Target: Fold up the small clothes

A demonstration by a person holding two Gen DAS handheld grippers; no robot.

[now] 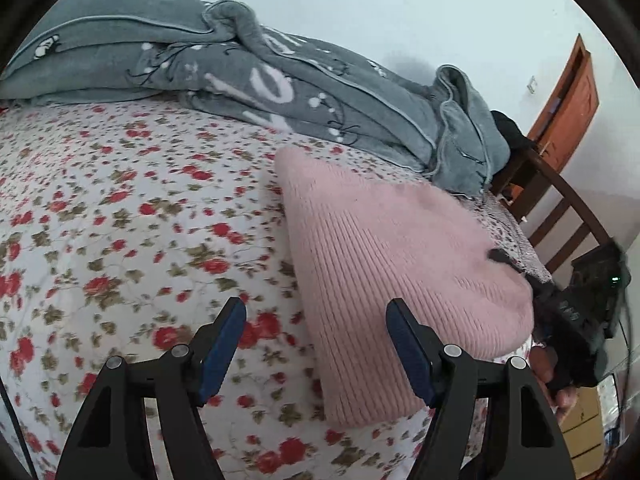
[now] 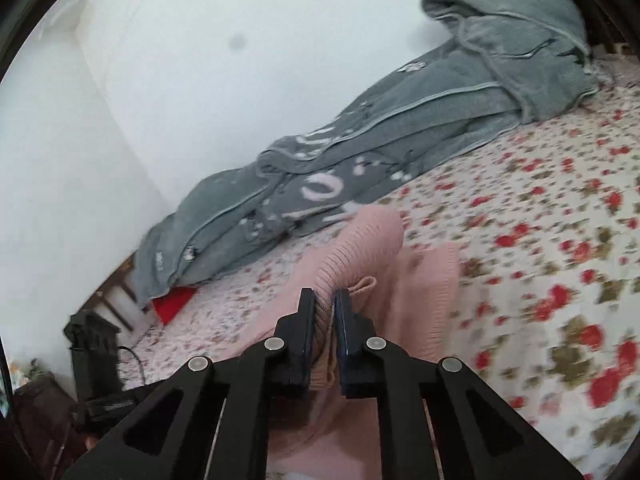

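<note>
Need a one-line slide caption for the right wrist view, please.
Right gripper shut on a ribbed fold of the pink sweater, lifting it over the floral bedspread.

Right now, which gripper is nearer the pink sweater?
Right. The right gripper is shut on a ribbed fold of the pink sweater. The left gripper is open over the floral bedsheet, beside the sweater's near edge, gripping nothing.
</note>
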